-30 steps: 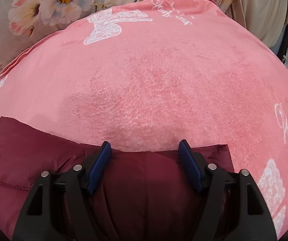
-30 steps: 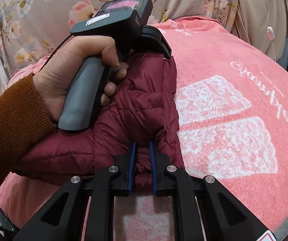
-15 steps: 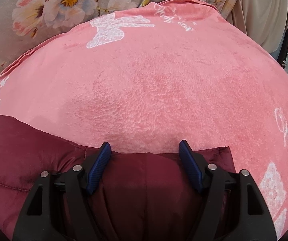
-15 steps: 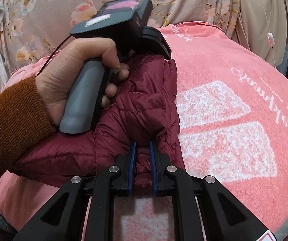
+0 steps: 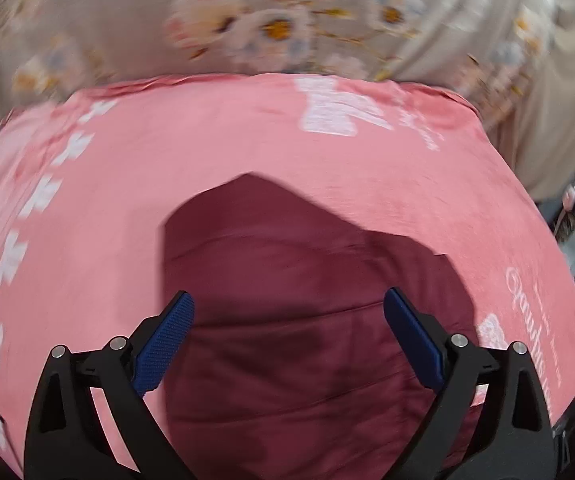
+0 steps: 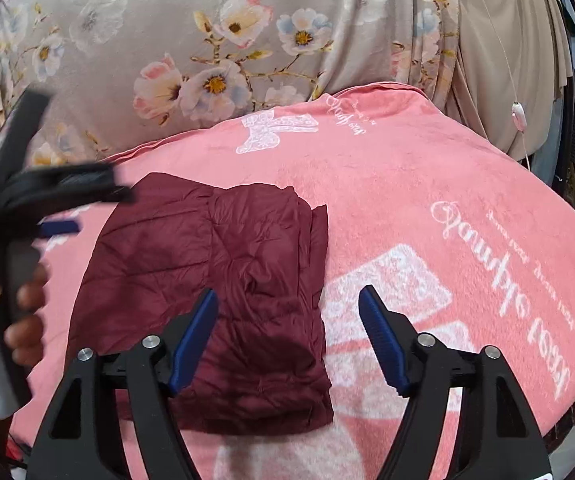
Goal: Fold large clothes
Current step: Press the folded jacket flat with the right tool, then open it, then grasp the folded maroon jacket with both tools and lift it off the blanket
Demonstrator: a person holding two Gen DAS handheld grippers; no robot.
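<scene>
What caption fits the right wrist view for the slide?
Right gripper open above a folded maroon puffer jacket on a pink blanket, left gripper at the side.

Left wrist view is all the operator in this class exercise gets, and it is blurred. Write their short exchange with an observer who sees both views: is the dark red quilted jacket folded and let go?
Operator: Is the jacket folded?
Observer: The dark red quilted jacket lies as a compact folded bundle on the pink towel-like cover.
Operator: Does the right tool hold it?
Observer: No. The right tool is open, with only its left finger over the jacket's right part.
Operator: Where is my tool?
Observer: The left tool sits beyond the jacket's left edge, blurred.
</scene>
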